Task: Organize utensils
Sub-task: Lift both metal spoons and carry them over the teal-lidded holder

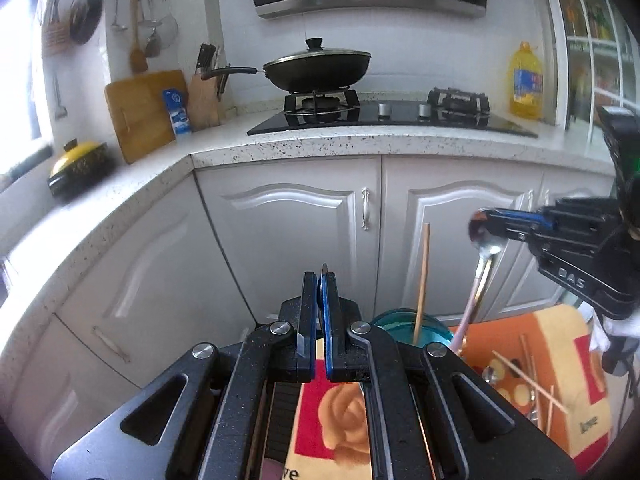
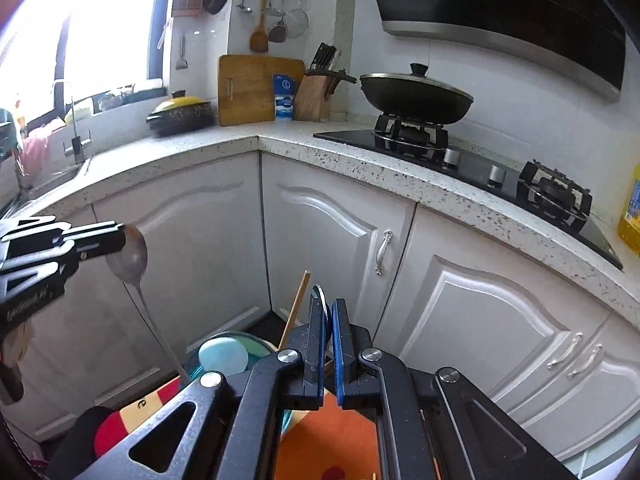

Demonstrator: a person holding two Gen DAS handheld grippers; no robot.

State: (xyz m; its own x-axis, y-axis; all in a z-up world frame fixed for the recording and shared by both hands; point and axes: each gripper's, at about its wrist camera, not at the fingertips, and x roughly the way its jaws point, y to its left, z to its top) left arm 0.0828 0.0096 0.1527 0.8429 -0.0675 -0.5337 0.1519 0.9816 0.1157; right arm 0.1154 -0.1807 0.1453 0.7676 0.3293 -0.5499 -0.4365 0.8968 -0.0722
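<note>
Each hand-held gripper pinches a shiny spoon by its bowl — handle down.

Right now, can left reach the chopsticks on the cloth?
Probably not yet: the left gripper is shut on a spoon, and the chopsticks lie over on the right gripper's side, so it must unload first.

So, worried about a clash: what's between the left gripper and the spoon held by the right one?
One wooden chopstick, standing in the blue cup, rises between left gripper and spoon; left wrist view shows it.
</note>
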